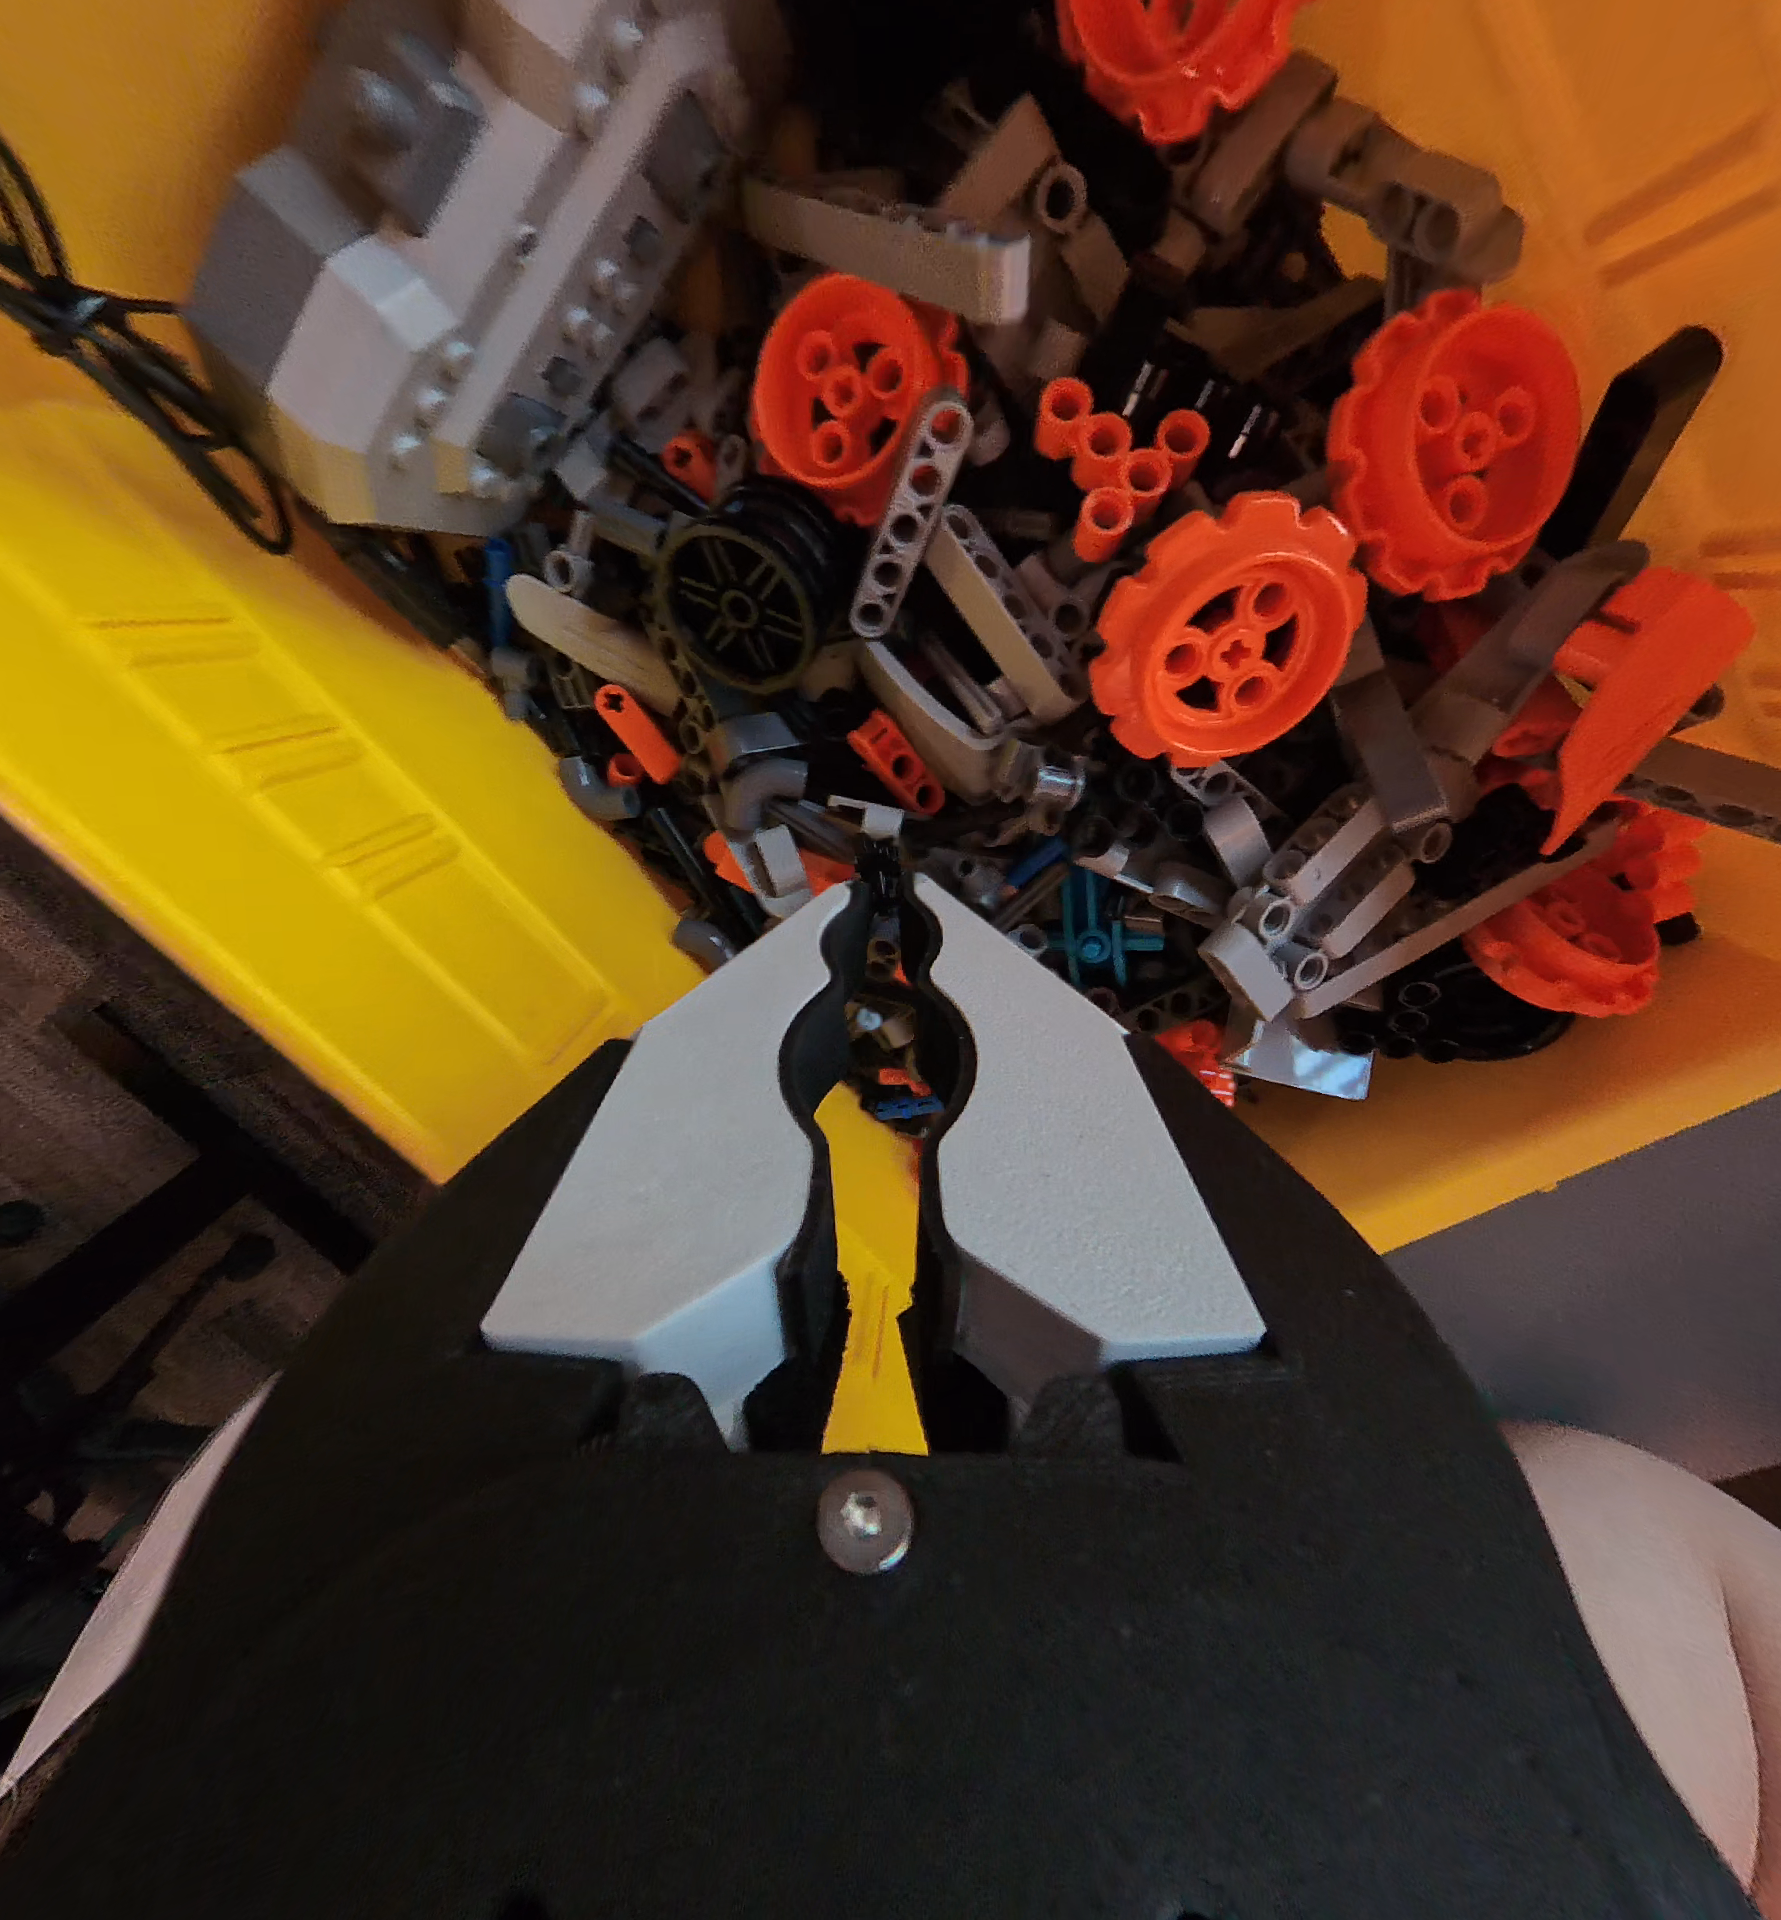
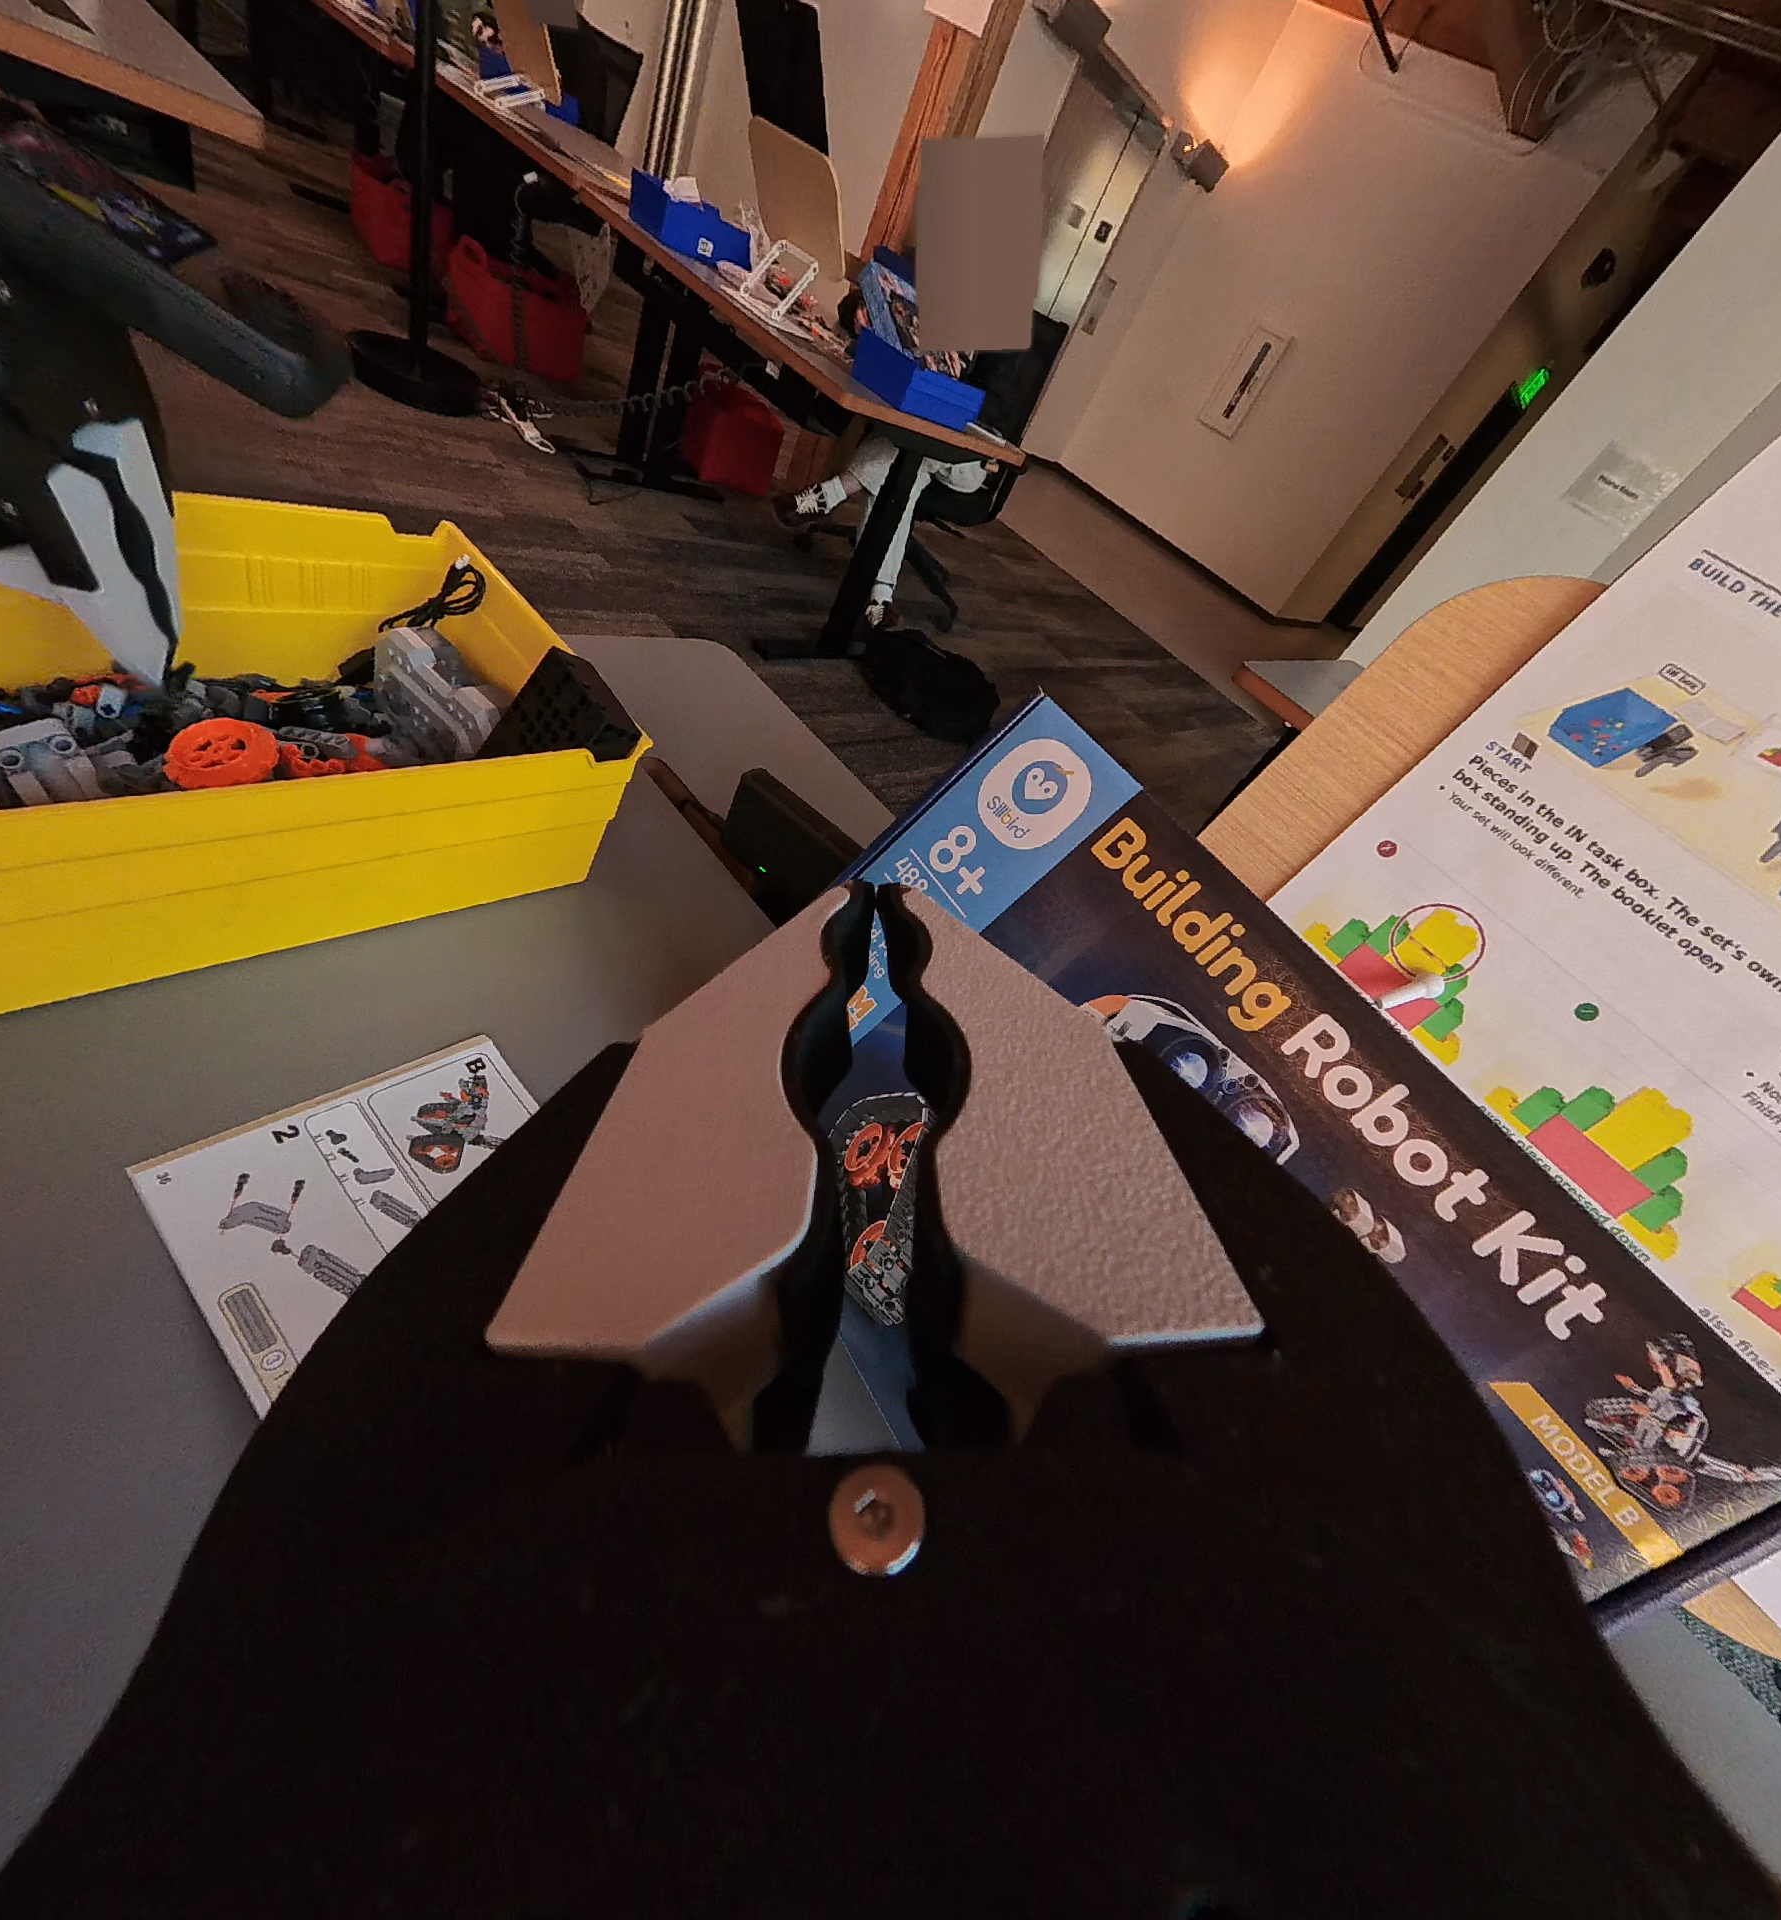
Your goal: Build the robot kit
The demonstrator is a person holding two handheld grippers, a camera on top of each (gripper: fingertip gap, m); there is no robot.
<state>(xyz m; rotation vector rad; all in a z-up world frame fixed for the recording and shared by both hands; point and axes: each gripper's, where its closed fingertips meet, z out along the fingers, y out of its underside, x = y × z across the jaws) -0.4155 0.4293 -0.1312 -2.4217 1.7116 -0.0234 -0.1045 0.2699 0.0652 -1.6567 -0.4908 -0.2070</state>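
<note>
My left gripper is down in a yellow bin full of loose building pieces. Its jaws are shut on a small black piece pinched at the very tips, just above the pile. Orange toothed wheels, a black spoked wheel and a big grey block lie close ahead of it. The left gripper also shows in the right wrist view, tips in the bin. My right gripper is shut and empty, hovering over a blue and black kit box.
The bin stands at the left of a grey table. An open instruction booklet lies in front of it. A printed guide board leans at the right. A small black device sits behind the box. A person sits at a far desk. My hands' fingertips stand some 40 centimeters from each other. The big grey block is closer to my left gripper, around 11 centimeters from its tips; the right tips are 40 centimeters off. Look for it in the right wrist view too.
</note>
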